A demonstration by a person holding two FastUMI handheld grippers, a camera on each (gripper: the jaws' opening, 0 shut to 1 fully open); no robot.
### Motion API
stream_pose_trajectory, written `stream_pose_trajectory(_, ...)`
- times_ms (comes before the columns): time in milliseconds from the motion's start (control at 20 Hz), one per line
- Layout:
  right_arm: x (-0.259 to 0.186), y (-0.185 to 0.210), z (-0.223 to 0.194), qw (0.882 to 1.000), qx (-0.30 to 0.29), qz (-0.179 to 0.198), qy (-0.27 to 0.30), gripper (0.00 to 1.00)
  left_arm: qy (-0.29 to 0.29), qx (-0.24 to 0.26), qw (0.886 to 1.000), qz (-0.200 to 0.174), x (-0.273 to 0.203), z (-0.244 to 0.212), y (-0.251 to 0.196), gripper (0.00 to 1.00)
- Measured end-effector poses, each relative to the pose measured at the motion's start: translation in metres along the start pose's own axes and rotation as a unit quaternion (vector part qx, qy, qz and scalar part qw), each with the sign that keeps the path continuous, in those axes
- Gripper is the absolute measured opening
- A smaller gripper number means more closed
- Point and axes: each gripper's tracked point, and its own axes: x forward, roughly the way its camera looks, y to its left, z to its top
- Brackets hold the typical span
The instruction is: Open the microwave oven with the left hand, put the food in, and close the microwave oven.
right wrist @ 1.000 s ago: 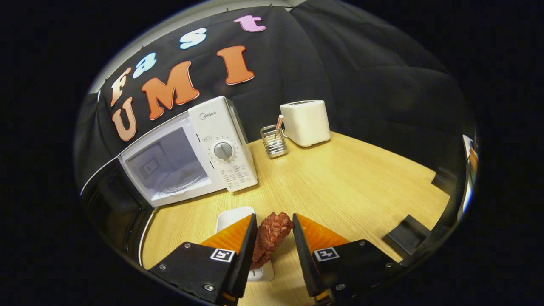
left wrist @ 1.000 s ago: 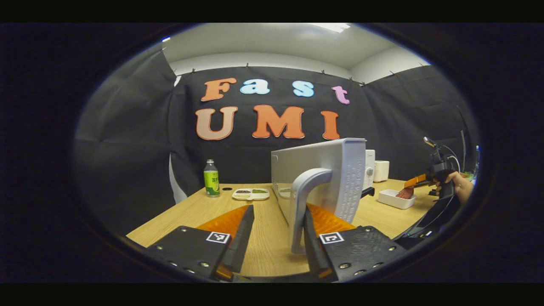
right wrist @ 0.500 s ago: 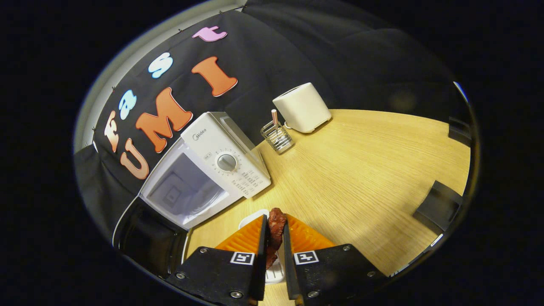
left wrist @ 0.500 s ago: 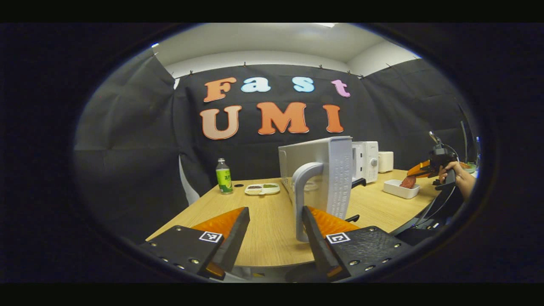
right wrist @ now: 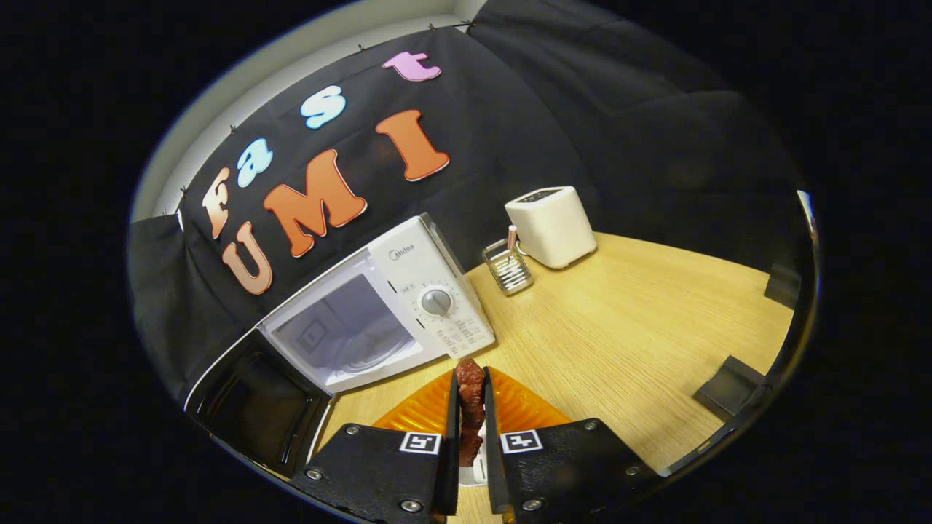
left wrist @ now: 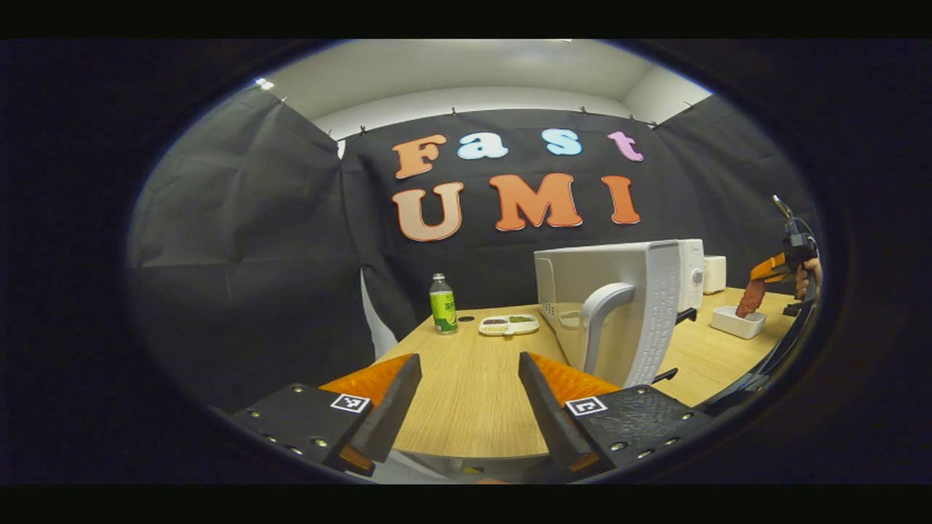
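Note:
The white microwave (right wrist: 437, 291) stands on the wooden table (right wrist: 619, 327) with its door (left wrist: 641, 306) swung wide and its cavity (right wrist: 342, 335) showing. In the left gripper view the door's grey handle (left wrist: 601, 313) is ahead and to the right of my left gripper (left wrist: 470, 364), which is open, holds nothing and is apart from it. My right gripper (right wrist: 470, 378) is shut on a reddish-brown piece of meat (right wrist: 471, 407), held up in front of the microwave's control panel. In the left gripper view the meat (left wrist: 750, 297) hangs from that gripper (left wrist: 768, 269) above a white dish (left wrist: 735, 322).
A white toaster (right wrist: 550, 225) and a wire holder (right wrist: 510, 266) stand behind and right of the microwave. A green bottle (left wrist: 442, 304) and a divided tray (left wrist: 508, 324) sit at the table's far left. A black block (right wrist: 728, 378) lies near the right edge.
My left gripper let go of the door handle and drew back from it. My right gripper shut on the meat and lifted it up off the white dish.

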Motion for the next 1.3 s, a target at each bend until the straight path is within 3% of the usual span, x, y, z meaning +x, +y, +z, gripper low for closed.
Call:
stream_pose_trajectory(300, 0.013, 0.052, 0.031, 0.997, -0.029, 0.039, -0.053, 0.16, -0.008, 0.031, 0.997, 0.070, 0.017, 0.003, 0.022, 0.84)
stream_pose_trajectory(500, 0.034, 0.085, 0.030, 0.996, -0.029, 0.059, -0.057, 0.16, -0.009, 0.027, 0.997, 0.068, 0.022, 0.004, 0.022, 0.84)
stream_pose_trajectory(850, 0.079, 0.131, 0.024, 0.995, -0.030, 0.062, -0.070, 0.16, -0.005, 0.018, 0.996, 0.087, 0.029, -0.003, 0.039, 0.84)
stream_pose_trajectory(1150, 0.135, 0.175, 0.011, 0.994, 0.018, 0.077, -0.079, 0.16, 0.001, -0.001, 0.996, 0.092, 0.032, -0.015, 0.047, 0.86)
stream_pose_trajectory(1300, 0.167, 0.183, -0.001, 0.993, 0.050, 0.067, -0.080, 0.16, 0.008, -0.010, 0.995, 0.099, 0.034, -0.023, 0.054, 0.84)
